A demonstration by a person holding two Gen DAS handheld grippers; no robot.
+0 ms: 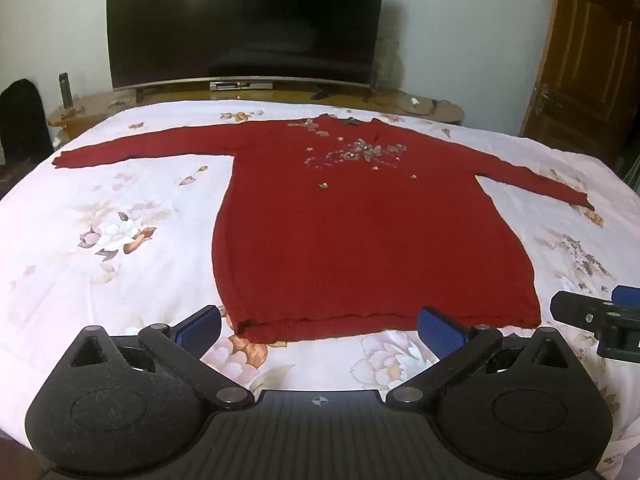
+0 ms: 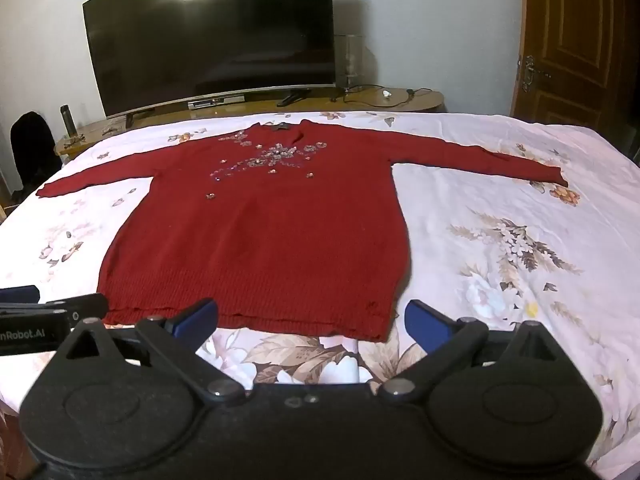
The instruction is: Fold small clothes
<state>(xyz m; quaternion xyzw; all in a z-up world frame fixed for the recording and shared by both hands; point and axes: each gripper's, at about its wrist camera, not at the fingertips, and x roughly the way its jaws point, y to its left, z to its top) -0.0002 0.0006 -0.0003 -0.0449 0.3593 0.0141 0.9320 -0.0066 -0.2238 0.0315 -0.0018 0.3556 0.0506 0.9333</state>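
Observation:
A dark red knitted sweater [image 1: 360, 232] with sequin flowers on the chest lies flat and face up on the bed, both sleeves spread out sideways. It also shows in the right wrist view [image 2: 264, 240]. My left gripper [image 1: 320, 330] is open and empty, just short of the hem near its left corner. My right gripper [image 2: 312, 320] is open and empty, just short of the hem near its right corner. The right gripper also shows at the right edge of the left wrist view [image 1: 600, 316], and the left gripper at the left edge of the right wrist view [image 2: 48, 312].
The bed has a white floral sheet [image 1: 120, 240]. Behind it stands a wooden console [image 1: 400, 104] with a large dark TV [image 1: 244, 20] and cables. A wooden door [image 1: 588, 48] is at the right. A dark chair [image 1: 20, 120] is at the left.

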